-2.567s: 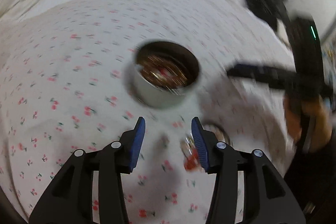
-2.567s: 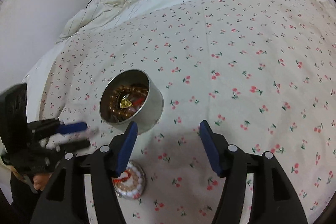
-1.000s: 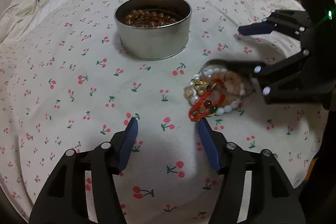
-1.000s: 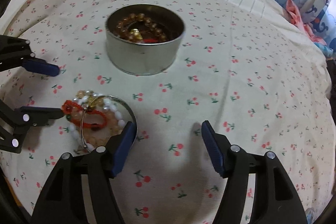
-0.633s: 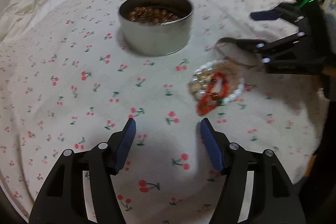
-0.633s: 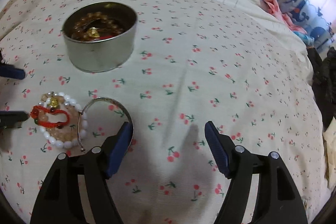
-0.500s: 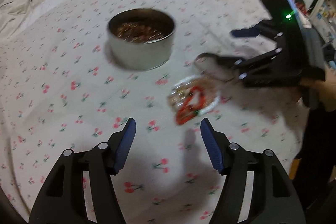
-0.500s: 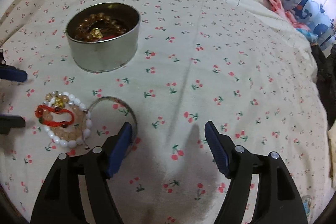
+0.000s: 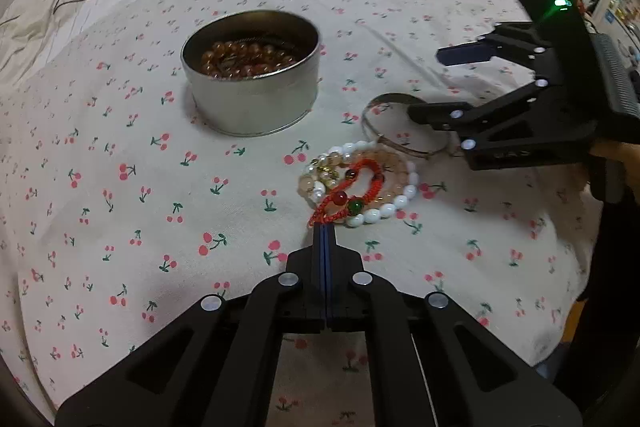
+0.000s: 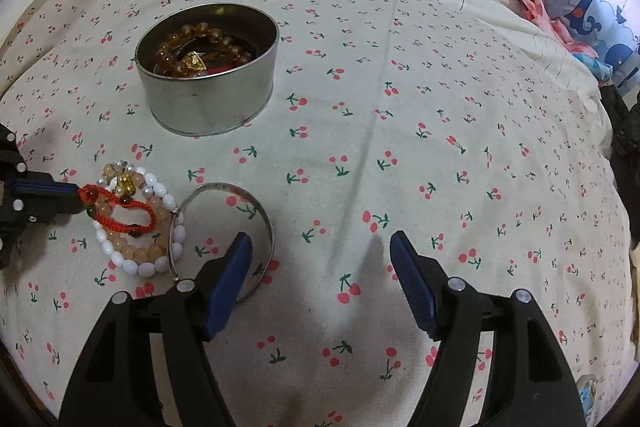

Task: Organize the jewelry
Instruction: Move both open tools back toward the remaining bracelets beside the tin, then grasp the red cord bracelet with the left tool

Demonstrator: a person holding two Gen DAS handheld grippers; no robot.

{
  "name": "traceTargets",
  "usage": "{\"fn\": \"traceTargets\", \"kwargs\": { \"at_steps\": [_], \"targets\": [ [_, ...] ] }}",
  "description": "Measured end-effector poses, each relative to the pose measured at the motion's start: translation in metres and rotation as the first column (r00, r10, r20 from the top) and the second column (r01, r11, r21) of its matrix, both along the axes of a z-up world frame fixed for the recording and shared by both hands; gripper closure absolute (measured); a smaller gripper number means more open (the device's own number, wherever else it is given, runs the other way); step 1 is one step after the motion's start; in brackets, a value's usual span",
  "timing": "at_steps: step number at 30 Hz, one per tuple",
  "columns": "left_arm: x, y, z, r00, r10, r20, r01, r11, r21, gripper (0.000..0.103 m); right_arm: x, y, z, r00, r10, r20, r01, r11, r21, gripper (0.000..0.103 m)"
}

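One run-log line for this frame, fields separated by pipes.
left hand-held gripper: shut on red cord bracelet | right hand-held gripper: open beside thin silver bangle | round metal tin: holds amber beads

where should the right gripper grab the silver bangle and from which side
Grip the thin rim of the silver bangle on its free right arc, coming straight down with one finger inside the hoop and one outside. It lies flat on the bedsheet, and its left edge touches the beaded bracelets. The right gripper is open beside it.
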State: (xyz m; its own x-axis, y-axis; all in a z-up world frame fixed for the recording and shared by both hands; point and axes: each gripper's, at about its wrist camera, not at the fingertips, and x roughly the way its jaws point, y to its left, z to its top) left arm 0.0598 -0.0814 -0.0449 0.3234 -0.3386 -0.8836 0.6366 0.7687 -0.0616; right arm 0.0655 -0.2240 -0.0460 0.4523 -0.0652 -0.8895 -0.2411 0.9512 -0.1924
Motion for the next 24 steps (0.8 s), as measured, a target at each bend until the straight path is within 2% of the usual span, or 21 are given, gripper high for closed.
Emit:
{"fn": "traceTargets", "kwargs": {
  "at_steps": [6, 8, 12, 14, 15, 19, 21, 24],
  "targets": [
    [0.001, 0.016, 0.018, 1.0, 0.006, 0.03, -0.005, 0.999, -0.032, 0.103, -0.001, -0.001, 0.001, 1.0, 0.013, -0.004, -0.013, 1.0, 0.01, 0.034],
    [0.003, 0.019, 0.018, 1.0, 0.004, 0.017, -0.004, 0.999, -0.032, 0.103, -0.001, -0.002, 0.001, 1.0, 0.012, -0.006, -0.012, 1.0, 0.01, 0.034],
    [0.001, 0.016, 0.005, 0.999, -0.04, -0.014, 0.041, 0.997, 0.062, 0.102, -0.002, 0.0, 0.001, 1.0, 0.022, -0.004, -0.022, 1.0, 0.004, 0.034],
    [-0.004, 0.015, 0.003, 0.998, -0.061, -0.001, 0.061, 0.994, 0.087, 0.1, -0.001, -0.001, 0.001, 1.0, 0.025, -0.004, -0.025, 1.0, 0.003, 0.034],
    [-0.006, 0.014, 0.005, 0.998, -0.069, 0.008, 0.068, 0.994, 0.083, 0.097, -0.002, -0.001, 0.001, 1.0, 0.026, -0.004, -0.026, 1.0, 0.002, 0.034],
    [-0.01, 0.006, 0.013, 0.994, -0.079, 0.081, 0.073, 0.995, 0.071, 0.056, -0.003, 0.0, 0.001, 1.0, 0.031, -0.001, -0.031, 1.0, -0.005, 0.034],
    [-0.015, -0.001, 0.015, 0.988, -0.112, 0.104, 0.105, 0.992, 0.072, 0.054, -0.003, 0.0, 0.001, 0.999, 0.032, -0.001, -0.032, 0.999, -0.005, 0.034],
    [-0.01, -0.008, 0.009, 0.99, -0.086, 0.113, 0.077, 0.994, 0.081, 0.052, -0.003, -0.001, 0.001, 0.999, 0.033, -0.002, -0.033, 0.999, 0.0, 0.034]
  ]
}}
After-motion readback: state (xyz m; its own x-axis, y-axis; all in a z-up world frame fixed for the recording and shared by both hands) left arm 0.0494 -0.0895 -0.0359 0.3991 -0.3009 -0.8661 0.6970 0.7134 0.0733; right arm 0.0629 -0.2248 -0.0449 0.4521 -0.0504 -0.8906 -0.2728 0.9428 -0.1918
